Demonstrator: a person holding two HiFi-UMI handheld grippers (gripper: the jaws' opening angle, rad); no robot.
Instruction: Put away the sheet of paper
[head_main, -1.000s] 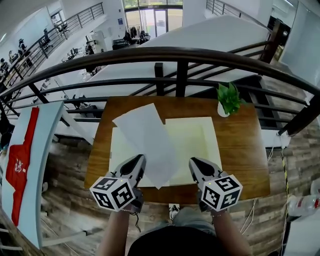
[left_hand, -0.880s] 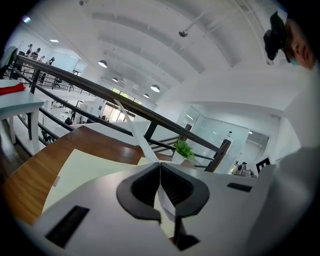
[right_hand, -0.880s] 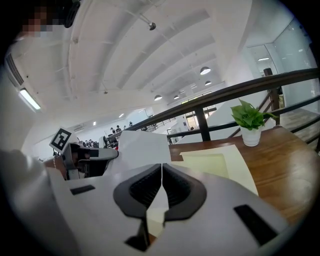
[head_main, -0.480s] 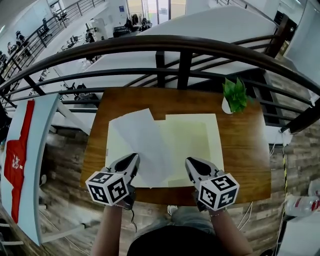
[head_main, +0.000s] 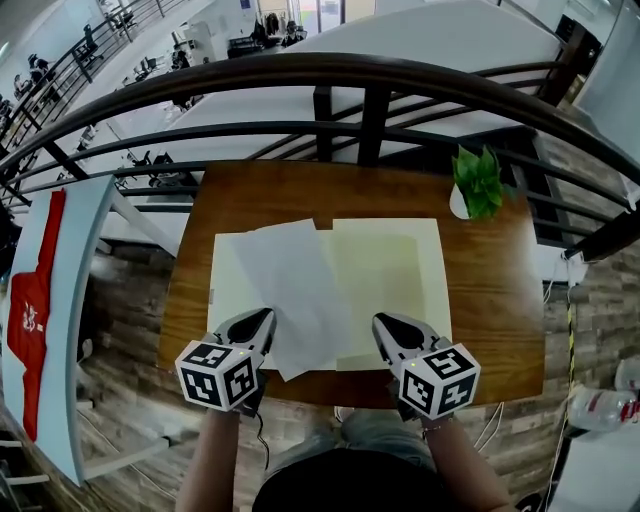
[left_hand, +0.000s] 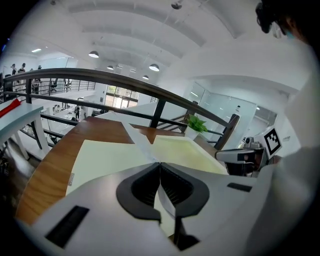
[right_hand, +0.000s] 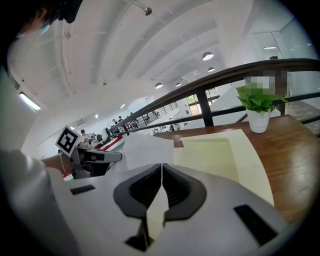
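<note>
Head view shows a brown wooden table (head_main: 490, 300) filling the middle. An open pale-yellow card folder (head_main: 390, 270) lies flat on it, two panels side by side. Across the folder's left panel and centre fold rests the white sheet of paper (head_main: 295, 290), tilted, its length running from 11 o'clock to 5 o'clock. The sheet's near corner just overhangs the folder's near edge. At 7 o'clock the left gripper (head_main: 264, 318) has its jaws pressed together on the sheet's left edge, which runs straight up to the tips. At 5 o'clock the right gripper (head_main: 384, 322) is closed on nothing, over the folder's right panel. A small green plant in a white pot (head_main: 478, 180) stands at the table's 1 o'clock corner.
</note>
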